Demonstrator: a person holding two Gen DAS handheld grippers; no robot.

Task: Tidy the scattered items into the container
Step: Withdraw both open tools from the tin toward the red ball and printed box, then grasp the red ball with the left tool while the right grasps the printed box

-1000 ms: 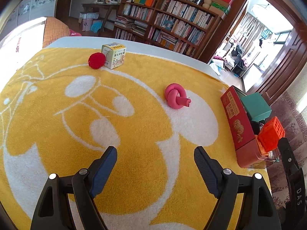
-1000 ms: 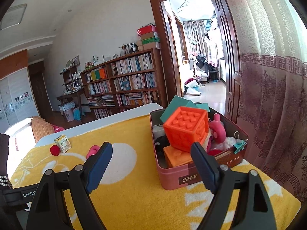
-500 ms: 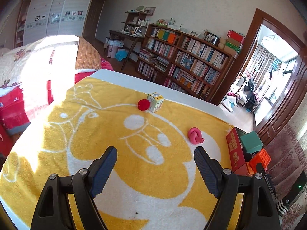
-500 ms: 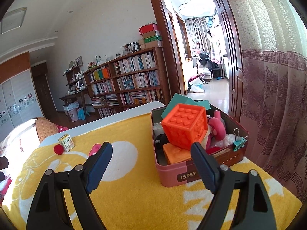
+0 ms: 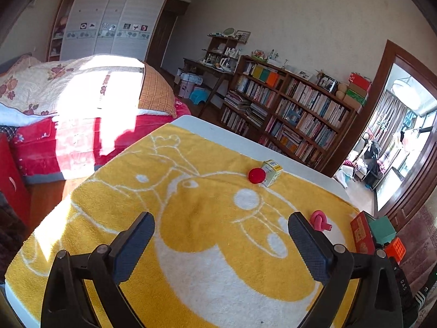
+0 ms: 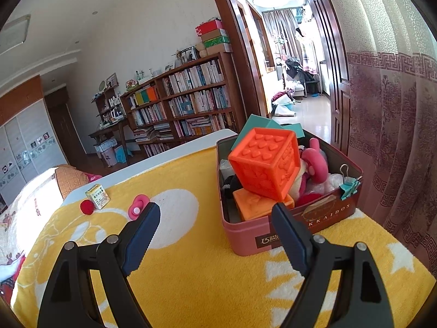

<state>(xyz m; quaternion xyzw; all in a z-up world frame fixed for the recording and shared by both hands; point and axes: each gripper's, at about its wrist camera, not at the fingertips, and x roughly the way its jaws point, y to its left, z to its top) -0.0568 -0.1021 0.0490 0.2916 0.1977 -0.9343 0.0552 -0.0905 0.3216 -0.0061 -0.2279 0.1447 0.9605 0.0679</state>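
Observation:
A red tin box stands on the yellow towel, filled with an orange textured cube, an orange block, pink toys and a binder clip. It shows at the right edge in the left wrist view. A pink knotted toy, a red ball and a small carton lie loose on the towel. My left gripper is open and empty, well above the towel. My right gripper is open and empty, just in front of the box.
The yellow towel covers a white table. A bed stands beyond the left table edge. A bookshelf and a doorway are behind the table. A patterned curtain hangs right of the box.
My left gripper has pulled back and up, so the loose items look smaller and farther and the bed has come into view. My right gripper has barely moved.

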